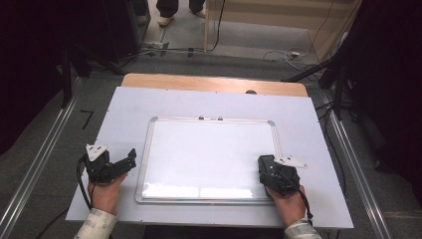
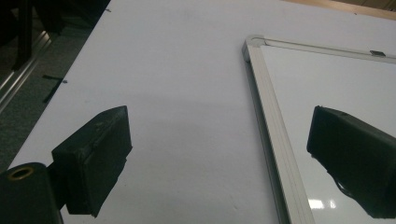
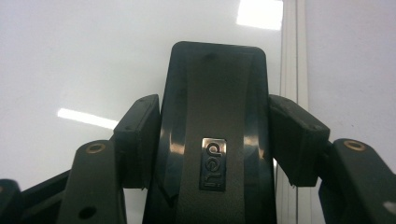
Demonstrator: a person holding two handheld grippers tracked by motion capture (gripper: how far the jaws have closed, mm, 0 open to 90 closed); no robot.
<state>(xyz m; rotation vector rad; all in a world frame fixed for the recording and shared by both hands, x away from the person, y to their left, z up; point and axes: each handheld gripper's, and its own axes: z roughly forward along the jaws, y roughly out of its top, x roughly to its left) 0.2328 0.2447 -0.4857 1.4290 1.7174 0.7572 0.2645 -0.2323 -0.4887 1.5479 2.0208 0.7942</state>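
Jaws: our right gripper [image 3: 212,135] clamps the black eraser [image 3: 215,116] (whiteboard [image 1: 209,154], 4 o'clock corner); left gripper [image 2: 219,158] gapes wide, empty.

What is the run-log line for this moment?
right tool: shut on eraser | eraser: over whiteboard | left tool: open, astride whiteboard's left frame

The whiteboard [image 1: 209,159] lies flat on the counter [image 1: 308,129], with the eraser [image 1: 271,172] on its right edge.
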